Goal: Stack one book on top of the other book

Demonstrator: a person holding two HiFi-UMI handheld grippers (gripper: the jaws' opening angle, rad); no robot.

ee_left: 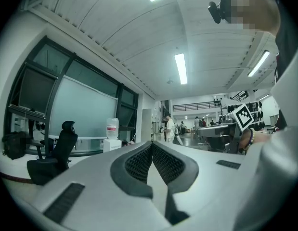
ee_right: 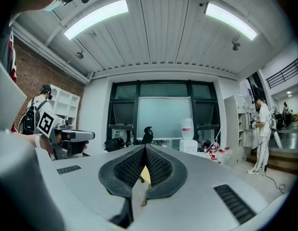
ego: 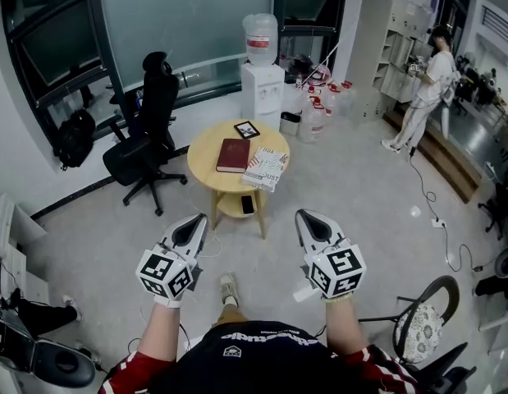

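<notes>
Wooden counter (ego: 206, 143), two books unstacked
Red book (ego: 232, 155) beside white book (ego: 264, 169); left gripper (ego: 196, 222), right gripper (ego: 307, 218): jaws closed, empty

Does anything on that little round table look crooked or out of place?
Nothing is spilled or damaged. The white patterned book lies askew beside the dark red book, and its near corner seems to hang past the round table rim.
</notes>
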